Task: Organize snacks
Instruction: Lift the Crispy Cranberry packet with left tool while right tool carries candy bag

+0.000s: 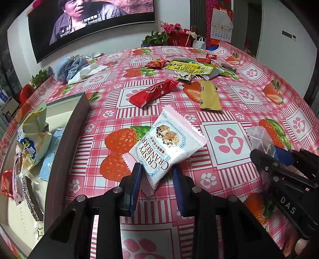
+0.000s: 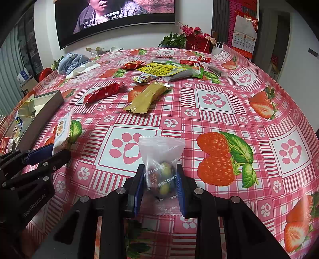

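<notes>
Left gripper [image 1: 156,173] pinching white cranberry packet [image 1: 167,147], frame centre; right gripper [image 2: 160,183] pinching clear candy bag [image 2: 161,159]; grey box [image 1: 65,127] left.

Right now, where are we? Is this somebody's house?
Probably a home, likely a living or dining room. A big television hangs on the wall, a wall calendar hangs nearby, and a strawberry-print tablecloth covers the table with flowers at its far edge.

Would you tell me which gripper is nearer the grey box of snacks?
Left. The left gripper, clamping the cranberry packet, sits just beside the grey box; the right gripper is farther away, beyond the left one.
</notes>
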A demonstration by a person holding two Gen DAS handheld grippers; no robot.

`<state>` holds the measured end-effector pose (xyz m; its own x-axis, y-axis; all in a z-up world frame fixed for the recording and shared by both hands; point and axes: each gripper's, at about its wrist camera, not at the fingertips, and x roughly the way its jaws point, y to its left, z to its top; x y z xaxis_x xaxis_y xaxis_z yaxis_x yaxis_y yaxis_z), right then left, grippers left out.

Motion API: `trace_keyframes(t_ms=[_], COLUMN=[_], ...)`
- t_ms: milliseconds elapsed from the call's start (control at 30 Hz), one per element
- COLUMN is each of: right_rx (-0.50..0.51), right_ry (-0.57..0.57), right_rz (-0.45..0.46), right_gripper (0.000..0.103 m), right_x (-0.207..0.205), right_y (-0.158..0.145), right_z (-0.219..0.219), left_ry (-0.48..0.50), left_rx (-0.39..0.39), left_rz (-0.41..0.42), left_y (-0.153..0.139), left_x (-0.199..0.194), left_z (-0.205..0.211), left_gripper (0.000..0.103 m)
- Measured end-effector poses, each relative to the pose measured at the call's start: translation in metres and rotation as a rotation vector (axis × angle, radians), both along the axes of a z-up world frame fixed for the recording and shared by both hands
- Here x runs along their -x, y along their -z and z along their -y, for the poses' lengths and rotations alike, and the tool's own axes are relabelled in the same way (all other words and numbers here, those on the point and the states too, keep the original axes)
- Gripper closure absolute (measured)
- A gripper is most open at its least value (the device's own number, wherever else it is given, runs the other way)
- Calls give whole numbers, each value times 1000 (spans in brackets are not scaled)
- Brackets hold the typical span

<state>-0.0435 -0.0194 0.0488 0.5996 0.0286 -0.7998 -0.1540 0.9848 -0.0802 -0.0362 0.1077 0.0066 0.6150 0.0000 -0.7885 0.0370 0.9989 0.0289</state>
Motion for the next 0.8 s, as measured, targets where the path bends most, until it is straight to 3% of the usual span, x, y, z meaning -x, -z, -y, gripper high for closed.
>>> trace_keyframes(t_ms=[433, 500, 800], right_rx=[12, 7, -35], right_ry=[1, 5, 22], right_rz=[-21, -29, -45], right_gripper=[73, 73, 73], right_x=[0, 2, 20], right_y=[-1, -2, -4], right_z=[-4, -4, -1], left_ry=[17, 15, -15], left_rx=[-29, 2, 267], left_rz=[-1, -7, -22], left_y=[-9, -12, -21], left_x=[34, 37, 45], left_z=[-2, -7, -47], left_gripper=[90, 101, 103])
